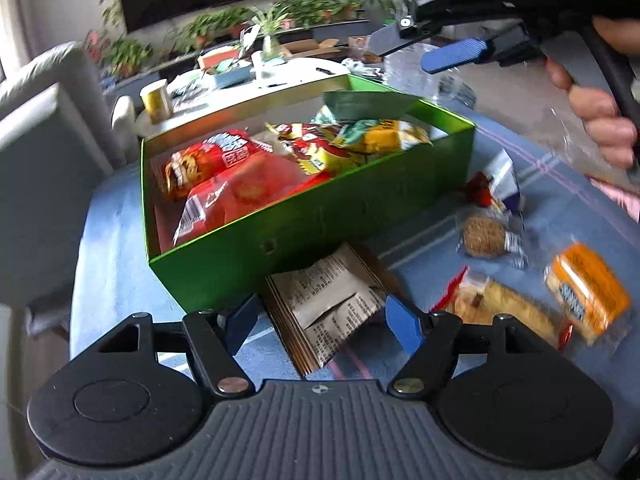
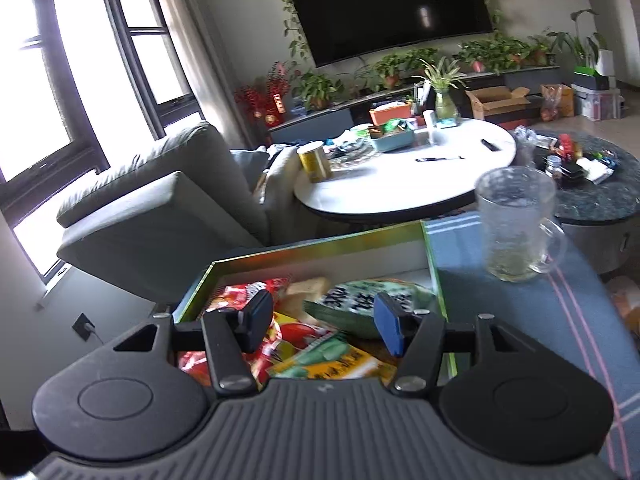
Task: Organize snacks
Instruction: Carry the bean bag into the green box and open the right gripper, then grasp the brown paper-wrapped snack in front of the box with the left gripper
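Observation:
A green box (image 1: 360, 204) on the blue tablecloth holds several snack bags, red (image 1: 216, 160), yellow and green (image 1: 364, 106). My left gripper (image 1: 322, 320) is open, low over a brown-and-white packet (image 1: 324, 304) lying in front of the box, one finger on each side. Loose snacks lie to the right: a round brown one (image 1: 484, 236), a yellow bar (image 1: 512, 308), an orange packet (image 1: 588, 296). My right gripper (image 2: 322, 322) is open and empty above the box (image 2: 320, 244), over a green bag (image 2: 368, 304). It also shows in the left wrist view (image 1: 424, 50).
A glass mug (image 2: 516, 224) stands on the cloth right of the box. A white round table (image 2: 400, 176) with a gold can (image 2: 314, 160) is behind, a grey sofa (image 2: 160, 216) to the left, a dark side table (image 2: 592, 184) to the right.

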The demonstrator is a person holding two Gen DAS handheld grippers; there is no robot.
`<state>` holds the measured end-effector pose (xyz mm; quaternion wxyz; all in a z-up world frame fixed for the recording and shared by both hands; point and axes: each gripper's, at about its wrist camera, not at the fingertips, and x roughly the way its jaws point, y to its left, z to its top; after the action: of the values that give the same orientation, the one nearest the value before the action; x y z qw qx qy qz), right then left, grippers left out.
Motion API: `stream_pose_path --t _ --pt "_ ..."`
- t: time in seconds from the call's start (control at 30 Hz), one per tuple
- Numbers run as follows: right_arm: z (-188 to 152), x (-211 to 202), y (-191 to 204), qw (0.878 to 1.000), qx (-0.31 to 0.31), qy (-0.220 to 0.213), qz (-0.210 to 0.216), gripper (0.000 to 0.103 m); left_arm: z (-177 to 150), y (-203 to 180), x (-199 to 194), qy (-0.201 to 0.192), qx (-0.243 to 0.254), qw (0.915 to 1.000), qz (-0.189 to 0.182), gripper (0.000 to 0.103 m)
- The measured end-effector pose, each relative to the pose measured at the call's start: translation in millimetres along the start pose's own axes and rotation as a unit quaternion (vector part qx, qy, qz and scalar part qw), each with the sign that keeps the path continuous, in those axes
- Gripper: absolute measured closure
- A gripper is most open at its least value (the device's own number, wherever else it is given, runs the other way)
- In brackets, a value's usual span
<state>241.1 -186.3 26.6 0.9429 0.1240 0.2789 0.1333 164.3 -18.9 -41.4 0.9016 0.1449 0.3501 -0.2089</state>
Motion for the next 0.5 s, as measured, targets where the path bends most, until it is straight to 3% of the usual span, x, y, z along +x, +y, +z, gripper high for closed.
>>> stream_pose_path --t 0.13,0.3,0.5 --pt "-5 -3 -2 1.000 0.000 0.006 -0.001 0.015 5 -9 4 -0.001 0.083 0.9966 -0.003 0.029" --pt "-9 -10 -2 1.000 -0.008 0.010 0.000 0.015 14 -17 21 0.011 0.181 0.9833 -0.005 0.029" --pt "-13 -9 -9 1.000 0.001 0.018 -0.004 0.015 23 -17 49 0.033 0.202 0.9758 -0.078 0.027"
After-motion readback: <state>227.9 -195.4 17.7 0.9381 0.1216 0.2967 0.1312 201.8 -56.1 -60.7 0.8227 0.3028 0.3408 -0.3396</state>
